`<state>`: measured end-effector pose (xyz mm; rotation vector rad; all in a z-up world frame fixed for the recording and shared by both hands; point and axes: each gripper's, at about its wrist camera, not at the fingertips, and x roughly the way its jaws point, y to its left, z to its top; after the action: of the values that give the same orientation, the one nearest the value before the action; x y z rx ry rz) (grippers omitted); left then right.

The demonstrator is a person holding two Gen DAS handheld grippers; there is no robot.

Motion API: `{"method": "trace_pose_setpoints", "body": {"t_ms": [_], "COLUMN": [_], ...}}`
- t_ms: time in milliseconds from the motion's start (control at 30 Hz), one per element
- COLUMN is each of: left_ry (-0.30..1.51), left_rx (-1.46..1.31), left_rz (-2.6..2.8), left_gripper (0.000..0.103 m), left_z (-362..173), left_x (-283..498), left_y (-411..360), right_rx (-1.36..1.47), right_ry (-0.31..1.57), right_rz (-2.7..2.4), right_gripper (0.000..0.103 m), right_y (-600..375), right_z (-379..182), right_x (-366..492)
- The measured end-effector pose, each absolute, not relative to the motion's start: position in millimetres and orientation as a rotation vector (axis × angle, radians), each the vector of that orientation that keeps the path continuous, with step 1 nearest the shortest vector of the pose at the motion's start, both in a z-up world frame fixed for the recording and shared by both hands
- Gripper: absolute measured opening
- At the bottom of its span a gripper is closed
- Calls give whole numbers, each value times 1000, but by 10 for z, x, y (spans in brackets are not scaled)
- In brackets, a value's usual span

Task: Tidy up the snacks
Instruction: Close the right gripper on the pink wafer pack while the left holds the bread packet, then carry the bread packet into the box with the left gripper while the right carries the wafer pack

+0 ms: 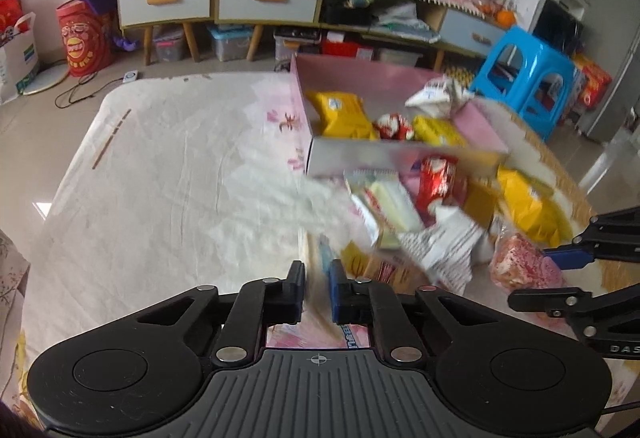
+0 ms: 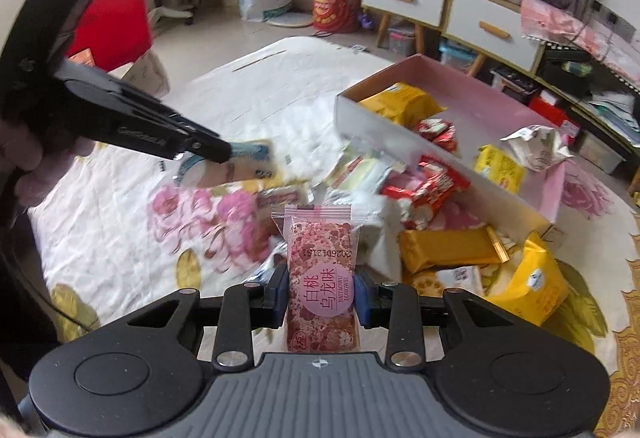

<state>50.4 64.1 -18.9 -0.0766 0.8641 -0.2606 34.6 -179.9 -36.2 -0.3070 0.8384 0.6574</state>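
Right gripper (image 2: 321,294): fingers closed on a pink speckled snack packet (image 2: 320,278) with a round pink label, held upright between the pads, above the table (image 2: 120,246) with its floral white cloth. Left gripper (image 1: 317,286): fingers closed narrowly on a pale, blurred packet with blue print (image 1: 318,270); from the right wrist view the same packet (image 2: 248,158) sticks out past the fingertips, just left of the loose pile. Pink box (image 1: 400,154) sits toward the far right of the table, open-topped; inside it two yellow packets (image 1: 344,114), a small red-and-white one (image 1: 394,126) between them, and a crumpled white wrapper (image 1: 436,96) at the far rim. Loose snacks heaped just outside the near wall of the box: red packet (image 2: 424,186), pale green-white packet (image 2: 360,170), gold bar (image 2: 448,248), yellow bag (image 2: 532,282). Blue plastic stool (image 1: 528,78) stands beyond the table.
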Motion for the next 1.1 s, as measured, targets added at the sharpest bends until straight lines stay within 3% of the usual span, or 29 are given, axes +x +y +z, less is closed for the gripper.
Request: {"method": "trace_pose_setpoints", "body": {"t_ms": [33, 267, 367, 467, 533, 600, 800, 867, 933, 1000, 1100], "left_ry": [857, 895, 927, 967, 998, 1033, 1078, 1065, 1052, 1053, 1056], "left_rx": [-87, -79, -29, 3, 32, 53, 89, 120, 129, 116, 85], "left_rz": [-262, -311, -261, -253, -249, -243, -239, -238, -254, -266, -259], "left_gripper": [0, 0, 5, 24, 45, 48, 47, 43, 26, 18, 16], "left_z": [-164, -71, -158, -293, -389, -486, -665, -671, -654, -634, -610], "left_x": [517, 665, 724, 767, 800, 826, 852, 818, 778, 766, 751], "left_y": [640, 561, 543, 550, 531, 517, 441, 404, 367, 354, 371], "right_rx": [-298, -236, -215, -209, -214, -217, -226, -228, -232, -236, -234], "right_ry": [833, 830, 848, 873, 894, 916, 928, 926, 927, 929, 929], "right_rz": [645, 562, 534, 511, 497, 485, 482, 484, 483, 479, 472], "right_gripper": [24, 24, 24, 24, 24, 24, 24, 24, 24, 24, 24], "right_y": [-1815, -1912, -1941, -1946, -1943, -1928, -1884, -1871, -1859, -1853, -1856], "right_z": [-345, -291, -306, -344, -375, -407, -411, -403, -409, -411, -404], "right_x": [372, 598, 678, 732, 756, 766, 748, 745, 738, 738, 749]}}
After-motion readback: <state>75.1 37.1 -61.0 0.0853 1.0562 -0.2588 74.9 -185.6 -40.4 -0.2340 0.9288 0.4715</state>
